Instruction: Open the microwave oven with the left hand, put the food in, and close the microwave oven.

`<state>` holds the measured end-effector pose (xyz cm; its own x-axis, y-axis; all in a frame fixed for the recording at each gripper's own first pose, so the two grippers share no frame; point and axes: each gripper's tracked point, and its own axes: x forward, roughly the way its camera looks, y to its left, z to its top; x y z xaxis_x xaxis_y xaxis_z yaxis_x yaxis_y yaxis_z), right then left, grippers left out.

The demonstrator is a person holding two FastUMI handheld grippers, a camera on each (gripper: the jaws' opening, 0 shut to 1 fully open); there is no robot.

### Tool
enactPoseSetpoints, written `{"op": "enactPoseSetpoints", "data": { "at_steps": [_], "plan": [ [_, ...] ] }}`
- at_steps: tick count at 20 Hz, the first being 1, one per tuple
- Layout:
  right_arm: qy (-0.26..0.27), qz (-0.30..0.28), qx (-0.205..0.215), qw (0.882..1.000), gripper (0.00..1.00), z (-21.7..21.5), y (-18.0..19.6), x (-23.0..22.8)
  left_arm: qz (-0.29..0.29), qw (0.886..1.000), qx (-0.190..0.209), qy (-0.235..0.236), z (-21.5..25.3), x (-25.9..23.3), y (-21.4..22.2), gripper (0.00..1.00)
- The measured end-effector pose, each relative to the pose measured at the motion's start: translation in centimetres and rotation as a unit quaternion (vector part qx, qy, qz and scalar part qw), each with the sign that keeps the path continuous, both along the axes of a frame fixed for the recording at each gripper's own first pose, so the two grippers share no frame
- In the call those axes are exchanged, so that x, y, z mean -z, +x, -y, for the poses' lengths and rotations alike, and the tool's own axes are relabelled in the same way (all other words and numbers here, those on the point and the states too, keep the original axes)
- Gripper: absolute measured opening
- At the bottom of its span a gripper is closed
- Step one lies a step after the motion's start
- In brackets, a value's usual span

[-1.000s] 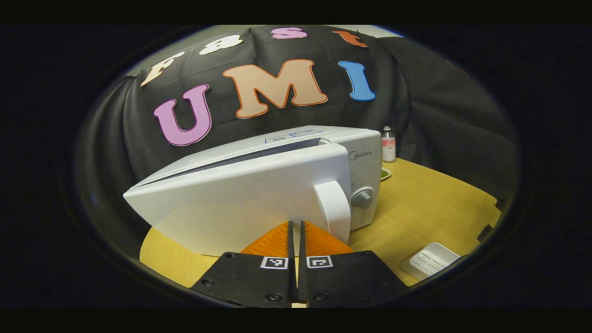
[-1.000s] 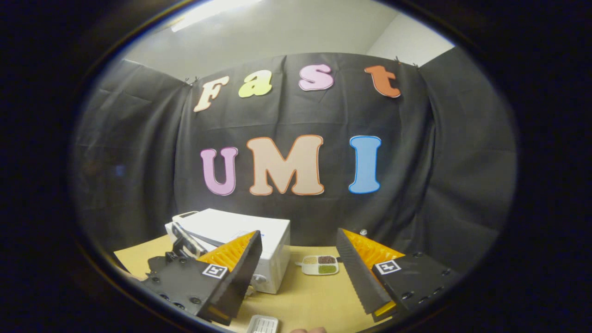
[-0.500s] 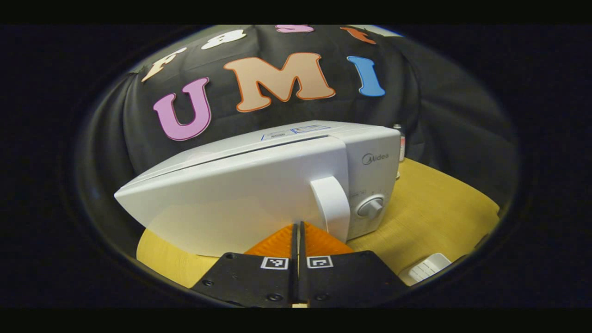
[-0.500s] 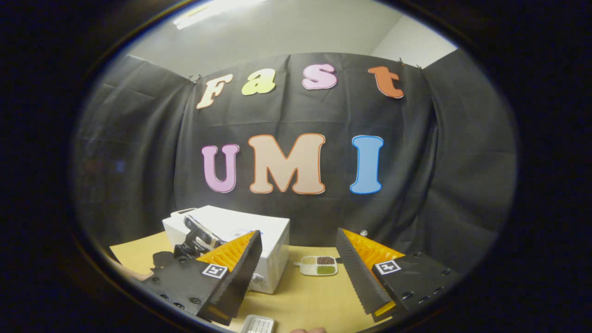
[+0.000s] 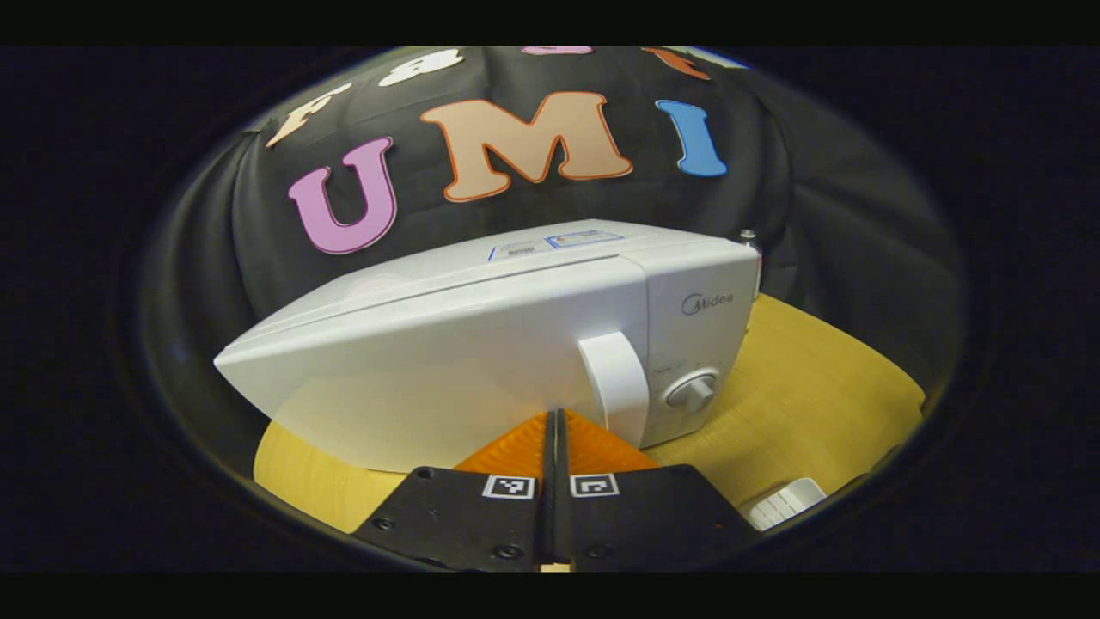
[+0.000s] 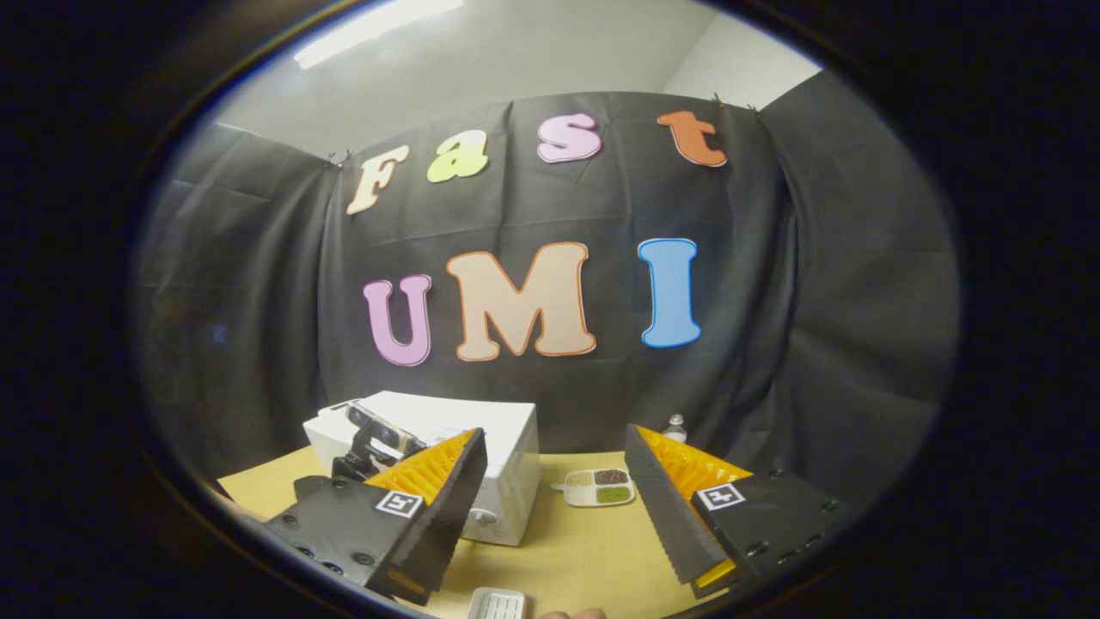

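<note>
Microwave oven (image 5: 481,344) sits on my yellow table (image 5: 816,378), door flush against the body, with my left gripper (image 5: 554,430) pinched together on nothing, tips right at the door beside the handle (image 5: 614,378). My right gripper (image 6: 554,490) hangs spread wide and empty, the food tray (image 6: 599,487) lying on the table beyond it, right of the oven.

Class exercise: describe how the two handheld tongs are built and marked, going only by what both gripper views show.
The left tongs end in two wedge-shaped fingers on flat black plates fastened with screws, each plate carrying a small square black-and-white marker. The right tongs have the same black screwed plates and square markers; their wedge fingers show ribbed outer faces and finely toothed inner gripping faces.
</note>
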<state>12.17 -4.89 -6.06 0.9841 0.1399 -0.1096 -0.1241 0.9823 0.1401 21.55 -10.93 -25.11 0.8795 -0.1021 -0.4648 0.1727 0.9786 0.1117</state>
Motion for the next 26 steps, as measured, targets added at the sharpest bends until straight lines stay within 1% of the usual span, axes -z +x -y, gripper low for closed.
{"op": "enactPoseSetpoints", "data": {
  "at_steps": [1, 3, 4, 5, 7, 8, 10, 11, 14, 17, 19, 21, 22, 24, 26],
  "plan": [
    [0.002, 0.0, 0.001, 1.0, 0.91, 0.0, -0.1, 0.0, 0.01, 1.0, 0.005, -0.004, 0.3, -1.3, -0.6, 0.02],
    [0.006, -0.002, -0.003, 1.0, 0.9, -0.4, -0.5, 0.2, 0.029, 0.999, 0.018, -0.016, 1.1, -4.2, -2.6, 0.01],
    [0.006, -0.001, -0.004, 1.0, 0.89, -0.7, -0.6, 0.2, 0.046, 0.998, 0.025, -0.023, 1.4, -6.0, -3.6, 0.03],
    [0.006, 0.001, -0.005, 1.0, 0.89, -0.9, -0.7, 0.1, 0.063, 0.997, 0.03, -0.027, 1.4, -7.9, -4.8, 0.01],
    [0.003, 0.007, -0.007, 1.0, 0.89, -1.4, -1.0, 0.0, 0.096, 0.994, 0.032, -0.038, 1.0, -11.6, -7.1, 0.01],
    [0.003, 0.008, -0.009, 1.0, 0.89, -1.8, -1.2, 0.0, 0.105, 0.993, 0.03, -0.054, 0.8, -13.2, -8.2, 0.01],
    [0.006, 0.008, -0.016, 1.0, 0.89, -2.7, -1.5, 0.0, 0.12, 0.988, 0.022, -0.093, 0.2, -16.1, -10.9, 0.05],
    [0.006, 0.009, -0.018, 1.0, 0.89, -3.0, -1.6, -0.1, 0.129, 0.986, 0.014, -0.104, -0.6, -17.4, -12.1, 0.01],
    [0.008, 0.016, -0.023, 1.0, 0.89, -3.8, -1.9, -0.7, 0.151, 0.983, -0.015, -0.101, -4.3, -20.2, -14.6, 0.01],
    [0.013, 0.019, -0.027, 0.999, 0.89, -4.6, -2.1, -1.2, 0.194, 0.975, -0.013, -0.104, -6.4, -24.2, -15.8, 0.0],
    [0.011, 0.021, -0.031, 0.999, 0.89, -4.9, -2.3, -1.5, 0.227, 0.967, 0.005, -0.114, -6.8, -26.8, -15.9, 0.39],
    [0.011, 0.021, -0.034, 0.999, 0.89, -5.2, -2.5, -1.6, 0.236, 0.965, 0.008, -0.116, -7.6, -27.9, -16.3, 0.77],
    [0.012, 0.021, -0.034, 0.999, 0.98, -5.2, -2.6, -1.7, 0.242, 0.964, 0.0, -0.111, -8.1, -28.3, -16.2, 0.96],
    [0.012, 0.023, -0.034, 0.999, 0.98, -5.2, -2.8, -2.1, 0.249, 0.963, -0.016, -0.103, -9.2, -28.6, -16.2, 0.95],
    [0.007, 0.028, -0.032, 0.999, 0.98, -5.1, -3.0, -2.6, 0.243, 0.964, -0.014, -0.103, -8.6, -28.2, -16.4, 0.96]
  ]
}}
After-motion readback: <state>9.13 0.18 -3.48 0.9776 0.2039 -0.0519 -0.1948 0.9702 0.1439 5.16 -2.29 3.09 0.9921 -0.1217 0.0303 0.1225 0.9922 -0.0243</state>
